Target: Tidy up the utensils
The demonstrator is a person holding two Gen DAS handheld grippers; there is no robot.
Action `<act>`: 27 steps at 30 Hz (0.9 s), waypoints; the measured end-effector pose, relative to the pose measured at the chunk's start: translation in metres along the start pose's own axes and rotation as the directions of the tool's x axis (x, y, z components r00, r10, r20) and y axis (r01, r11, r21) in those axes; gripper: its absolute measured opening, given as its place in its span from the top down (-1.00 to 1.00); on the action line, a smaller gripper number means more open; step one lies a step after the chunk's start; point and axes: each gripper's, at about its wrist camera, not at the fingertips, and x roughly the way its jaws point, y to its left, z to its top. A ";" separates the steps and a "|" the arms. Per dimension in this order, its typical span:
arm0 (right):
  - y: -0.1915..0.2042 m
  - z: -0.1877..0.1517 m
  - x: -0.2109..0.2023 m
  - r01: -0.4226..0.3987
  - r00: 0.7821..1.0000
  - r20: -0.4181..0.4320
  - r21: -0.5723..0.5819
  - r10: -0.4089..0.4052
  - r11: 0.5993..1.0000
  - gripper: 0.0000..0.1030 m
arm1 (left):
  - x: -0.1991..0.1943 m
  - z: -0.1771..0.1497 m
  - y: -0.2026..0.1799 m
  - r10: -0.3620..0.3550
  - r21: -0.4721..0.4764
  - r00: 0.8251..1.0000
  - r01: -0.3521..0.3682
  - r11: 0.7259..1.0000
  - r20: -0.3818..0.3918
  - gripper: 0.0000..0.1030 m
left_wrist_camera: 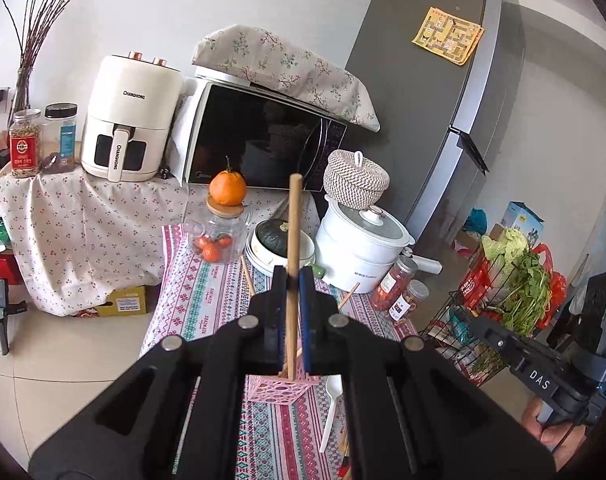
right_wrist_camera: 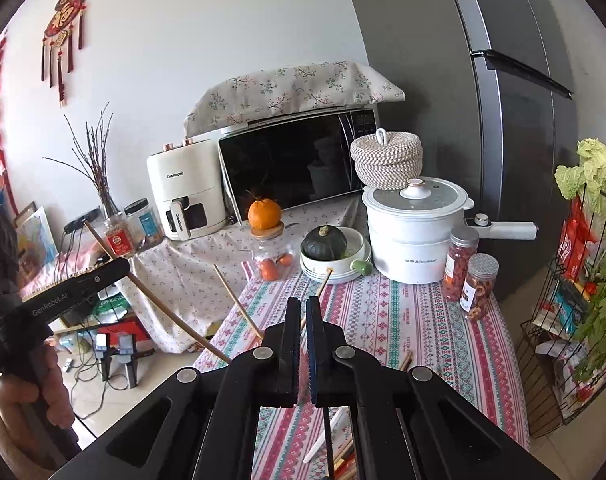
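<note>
Gripping a long wooden stick (left_wrist_camera: 293,264) between its two fingers, the left gripper (left_wrist_camera: 293,280) stands above the table, and the stick rises nearly upright while its lower end goes down into a pink perforated holder (left_wrist_camera: 277,394) that sits on the patterned tablecloth (left_wrist_camera: 207,292). The right gripper (right_wrist_camera: 303,312) has its jaws almost together, with only a thin gap, and it is not possible to tell if anything is between them. From the right wrist view the left tool appears at the left edge with the same stick (right_wrist_camera: 159,300) slanting across. More wooden sticks (right_wrist_camera: 239,306) lean out over the table near its left edge, and a white plastic spoon (left_wrist_camera: 330,412) lies on the cloth just beside the holder. At the far side of the table stand a glass jar (left_wrist_camera: 217,236) with an orange (left_wrist_camera: 228,188) on its lid, a white bowl holding a dark green squash (right_wrist_camera: 325,242), a white electric pot (right_wrist_camera: 413,228) with a woven lidded basket (right_wrist_camera: 386,158) on top, and two jars of dried food (right_wrist_camera: 469,276). Behind them, on a lower surface covered with floral fabric, are a black microwave (right_wrist_camera: 299,164) with a floral cover and a cream air fryer (left_wrist_camera: 129,120). A grey refrigerator (right_wrist_camera: 443,80) stands at the right, and a wire rack with green vegetables (left_wrist_camera: 519,284) is near it on the tiled floor.
</note>
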 end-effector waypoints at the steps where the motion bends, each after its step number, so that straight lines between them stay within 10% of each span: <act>1: 0.000 0.001 0.003 0.002 1.000 -0.016 0.001 -0.002 1.000 0.94 | -0.001 0.001 0.001 -0.003 -0.007 1.000 0.003 1.000 0.004 0.87; 5: -0.011 -0.010 0.039 -0.029 0.985 -0.172 0.018 0.032 0.999 0.71 | -0.005 0.001 0.003 -0.011 -0.010 1.000 0.011 1.000 -0.004 0.87; 8: -0.025 -0.030 0.079 -0.029 0.951 -0.308 0.041 0.040 0.999 0.12 | -0.008 -0.002 0.006 -0.007 0.000 1.000 0.007 1.000 -0.018 0.87; 21: -0.054 -0.098 0.217 -0.031 0.837 -0.525 0.236 0.154 0.971 0.44 | -0.008 -0.009 0.039 0.014 -0.041 0.996 -0.018 0.999 -0.087 0.87; 27: -0.033 -0.119 0.225 -0.057 0.824 -0.553 0.136 0.124 0.989 0.44 | -0.007 -0.012 0.052 0.015 -0.072 0.994 -0.023 0.997 -0.110 0.87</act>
